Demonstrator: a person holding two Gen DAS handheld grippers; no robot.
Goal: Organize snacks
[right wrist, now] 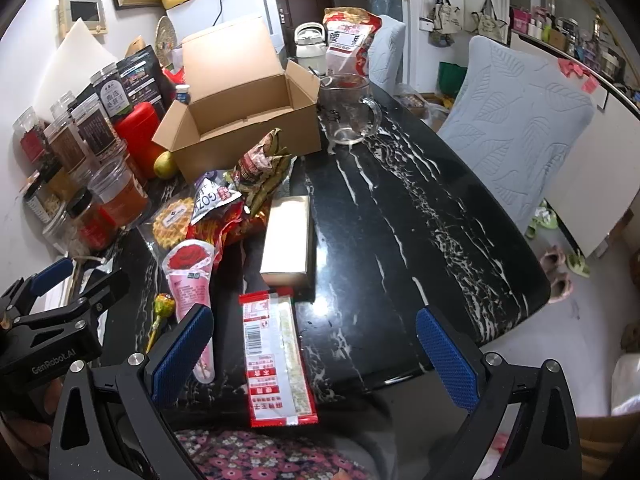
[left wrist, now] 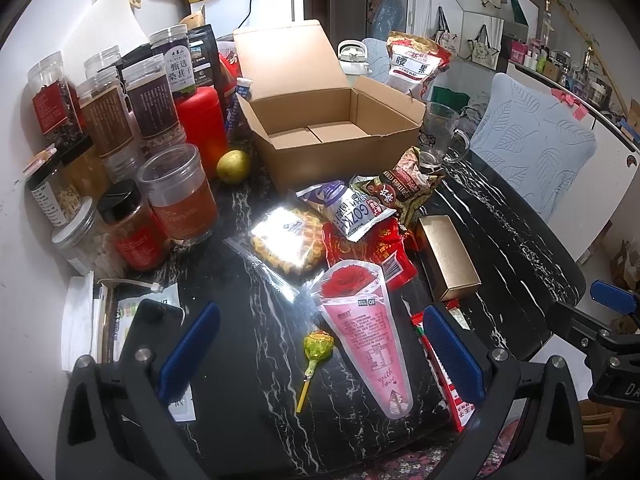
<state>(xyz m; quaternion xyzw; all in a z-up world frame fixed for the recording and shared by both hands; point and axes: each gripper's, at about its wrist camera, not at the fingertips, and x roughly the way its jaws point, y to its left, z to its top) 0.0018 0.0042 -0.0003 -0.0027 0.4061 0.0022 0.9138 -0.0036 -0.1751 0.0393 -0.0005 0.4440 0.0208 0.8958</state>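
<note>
An open, empty cardboard box [left wrist: 320, 132] [right wrist: 244, 120] stands at the back of the black marble table [left wrist: 500, 240] [right wrist: 400, 220]. In front of it lies a pile of snacks: a waffle pack [left wrist: 286, 240], a GOZKI pouch [left wrist: 356, 210], a red bag [left wrist: 372, 252], a gold box [left wrist: 446, 256] [right wrist: 288, 236], a pink rose cone [left wrist: 368, 332] [right wrist: 190, 280], a lollipop [left wrist: 316, 350] and a red-white bar [right wrist: 276, 356]. My left gripper [left wrist: 320, 354] is open around the cone and lollipop, above them. My right gripper [right wrist: 316, 356] is open over the bar.
Jars and a red canister [left wrist: 200, 128] crowd the table's left side, with a lemon [left wrist: 233, 166]. A glass mug [left wrist: 440, 136] [right wrist: 348, 108] and a cashew bag [left wrist: 416, 62] stand right of the box. A cushioned chair [right wrist: 516, 120] is on the right.
</note>
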